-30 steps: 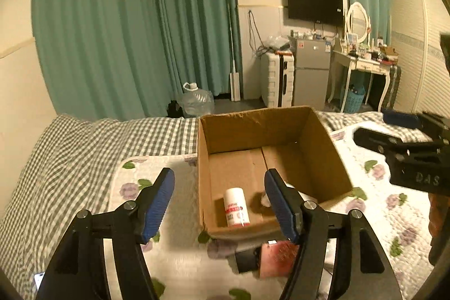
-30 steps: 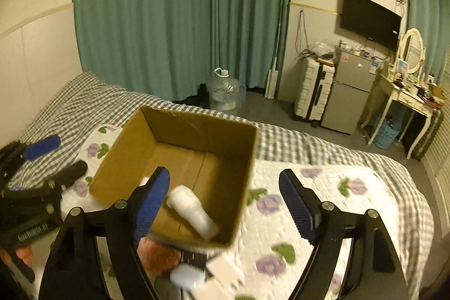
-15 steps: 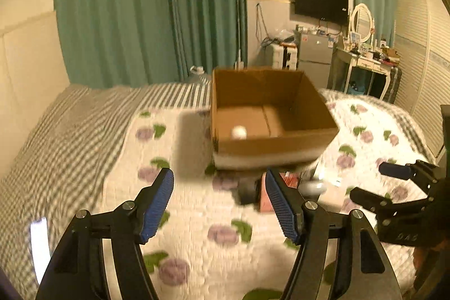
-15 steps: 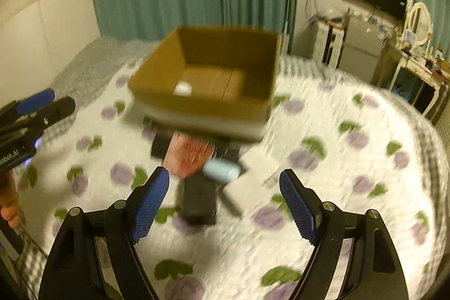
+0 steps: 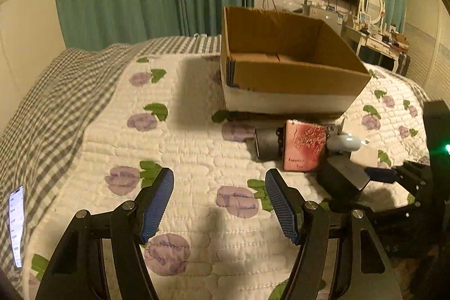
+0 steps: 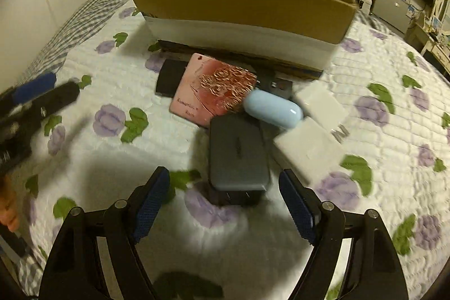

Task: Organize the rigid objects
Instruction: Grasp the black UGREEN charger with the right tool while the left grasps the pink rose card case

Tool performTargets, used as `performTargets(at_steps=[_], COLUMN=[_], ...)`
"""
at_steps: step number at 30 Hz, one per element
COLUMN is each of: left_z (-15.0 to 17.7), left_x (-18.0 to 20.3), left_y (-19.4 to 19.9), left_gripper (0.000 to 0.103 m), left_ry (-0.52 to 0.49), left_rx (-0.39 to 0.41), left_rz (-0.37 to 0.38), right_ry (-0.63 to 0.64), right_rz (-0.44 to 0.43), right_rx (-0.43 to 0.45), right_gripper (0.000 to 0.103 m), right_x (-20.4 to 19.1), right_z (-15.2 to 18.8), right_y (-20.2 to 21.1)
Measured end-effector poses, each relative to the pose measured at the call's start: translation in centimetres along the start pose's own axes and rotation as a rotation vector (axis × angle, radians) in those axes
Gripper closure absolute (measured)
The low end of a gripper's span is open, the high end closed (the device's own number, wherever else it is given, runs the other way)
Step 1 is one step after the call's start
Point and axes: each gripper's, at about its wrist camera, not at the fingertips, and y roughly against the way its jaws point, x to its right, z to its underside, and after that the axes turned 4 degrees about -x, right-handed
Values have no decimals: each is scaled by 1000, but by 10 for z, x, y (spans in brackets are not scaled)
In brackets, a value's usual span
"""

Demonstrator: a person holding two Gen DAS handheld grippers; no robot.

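Left gripper (image 5: 218,201) wide, empty, over bare quilt (image 5: 118,114); pink case (image 6: 215,90), grey charger (image 6: 237,153), blue case (image 6: 272,108), white blocks (image 6: 309,151) unsorted before cardboard box (image 6: 242,2); right gripper (image 6: 223,205) wide, at charger.

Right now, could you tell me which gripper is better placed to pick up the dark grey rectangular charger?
Right. The right gripper is open just short of the dark grey rectangular charger, roughly in line with it. The left gripper hangs open over bare quilt.
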Motion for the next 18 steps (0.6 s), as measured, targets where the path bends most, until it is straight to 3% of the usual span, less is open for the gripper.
performTargets(at_steps=[3,6,9,14,18], left_z=[3,4,4,-2,-15], left_x=[0,2,8,24,51], left_y=[-7,-12,-14,-15,-25], left_gripper=[33,33,33,33,33], left_ry=[-3,-11,-23,-44,-73], left_rx=[-20,-34,-47,-53,-73], left_rz=[5,2,-1,26,69], right_ry=[-5,-17,-29,-18,-40], right_rz=[6,41,29,42,102], right_rx=[-9,-7,22,142,186], right_gripper=[36,61,62,62,62], right_x=[1,7,10,18,47], right_z=[-7,-11,-9,-16,-26], right_y=[-11,-15,-6,42,65])
